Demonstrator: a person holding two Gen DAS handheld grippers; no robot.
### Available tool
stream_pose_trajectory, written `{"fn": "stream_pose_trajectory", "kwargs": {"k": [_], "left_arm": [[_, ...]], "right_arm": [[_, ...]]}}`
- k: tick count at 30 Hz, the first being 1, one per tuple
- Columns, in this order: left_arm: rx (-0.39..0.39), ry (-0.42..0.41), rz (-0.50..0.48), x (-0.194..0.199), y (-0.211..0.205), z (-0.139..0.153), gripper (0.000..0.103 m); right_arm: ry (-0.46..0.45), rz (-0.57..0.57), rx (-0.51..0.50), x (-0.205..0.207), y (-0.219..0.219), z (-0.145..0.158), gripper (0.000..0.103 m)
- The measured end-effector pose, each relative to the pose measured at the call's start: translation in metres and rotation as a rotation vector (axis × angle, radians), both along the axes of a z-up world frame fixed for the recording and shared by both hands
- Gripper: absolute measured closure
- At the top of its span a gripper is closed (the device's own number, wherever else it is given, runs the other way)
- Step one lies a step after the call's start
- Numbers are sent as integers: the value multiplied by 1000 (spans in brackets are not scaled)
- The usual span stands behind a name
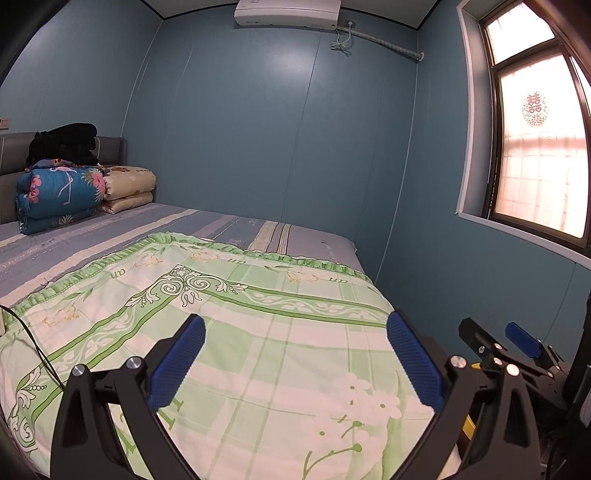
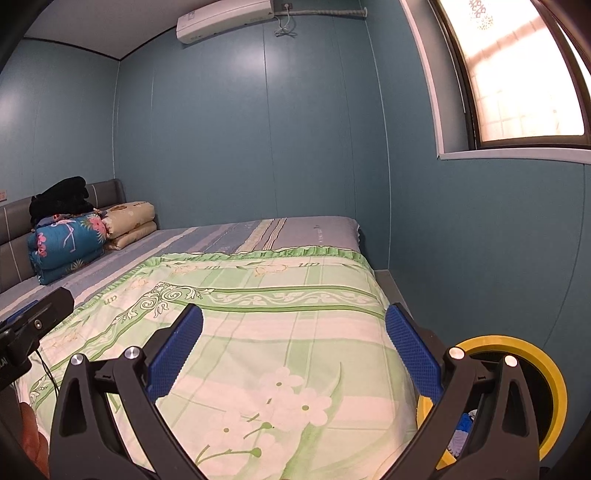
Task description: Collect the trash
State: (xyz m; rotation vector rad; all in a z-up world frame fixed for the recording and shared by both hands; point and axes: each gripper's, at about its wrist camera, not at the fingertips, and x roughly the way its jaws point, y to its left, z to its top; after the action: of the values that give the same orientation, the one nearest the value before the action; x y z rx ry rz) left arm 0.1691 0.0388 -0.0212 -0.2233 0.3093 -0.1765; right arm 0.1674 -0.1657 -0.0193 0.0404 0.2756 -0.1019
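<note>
Blue-green panelled walls close in a small bedroom, with a white air conditioner high on the far wall and a bright window on the right. Most of the floor is taken by a bed in a blue striped sheet, its near half covered by a green floral quilt. At the headboard end a folded blue flowered duvet lies beside a folded beige one, with a black bundle on top of the blue. The left hand-held gripper hangs over the quilt's near part with its blue-padded fingers spread wide and nothing between them; a thin black cable trails across the quilt to its left. The right hand-held gripper sits just beside it, also over the quilt, fingers likewise wide apart and empty. A yellow-rimmed bin stands on the floor at the bed's right corner, partly hidden behind the right gripper's finger; something blue and pale lies inside, possibly trash, though too little shows to say. No loose trash can be made out on the bed.
</note>
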Motion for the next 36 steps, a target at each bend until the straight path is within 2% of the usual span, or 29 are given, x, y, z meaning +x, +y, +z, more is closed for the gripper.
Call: {"fn": "stream_pose_trajectory", "kwargs": {"k": [12, 36], "left_arm": [[-4, -13, -2, -4, 1, 2, 8], [2, -9, -5, -5, -4, 3, 8]], "right_arm": [[-12, -16, 0, -3, 1, 3, 8], [29, -17, 19, 5, -4, -1, 8]]}}
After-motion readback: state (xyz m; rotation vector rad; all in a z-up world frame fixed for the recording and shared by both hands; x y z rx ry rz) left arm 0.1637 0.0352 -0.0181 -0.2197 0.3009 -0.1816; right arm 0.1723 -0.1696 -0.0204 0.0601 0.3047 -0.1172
